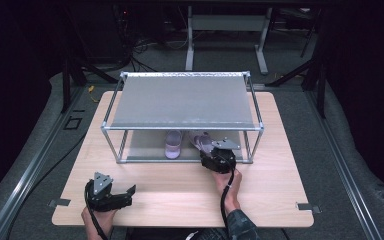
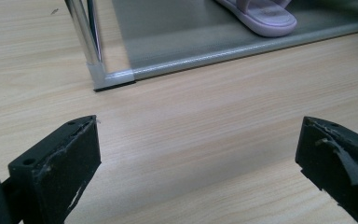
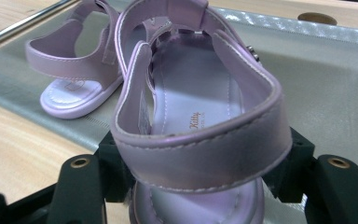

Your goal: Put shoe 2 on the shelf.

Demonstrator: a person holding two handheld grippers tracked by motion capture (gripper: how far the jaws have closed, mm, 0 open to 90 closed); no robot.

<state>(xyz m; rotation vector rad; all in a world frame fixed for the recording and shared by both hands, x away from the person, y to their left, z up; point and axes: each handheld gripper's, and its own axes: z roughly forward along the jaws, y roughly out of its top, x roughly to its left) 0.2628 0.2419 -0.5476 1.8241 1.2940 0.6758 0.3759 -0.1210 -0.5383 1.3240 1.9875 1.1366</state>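
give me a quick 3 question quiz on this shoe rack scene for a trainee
1. True or false: the right hand-held gripper is closed on the heel of a lilac sandal.
2. Where does the other sandal sit? A) on the rack's top shelf B) on the rack's bottom shelf C) on the bare table
3. Fill in: the left hand-held gripper has its jaws ____ over the wooden table.

Key
1. True: the jaws press both sides of the heel.
2. B: on the bottom shelf of the rack, left of the held sandal in the high view.
3. Open, with nothing between them.
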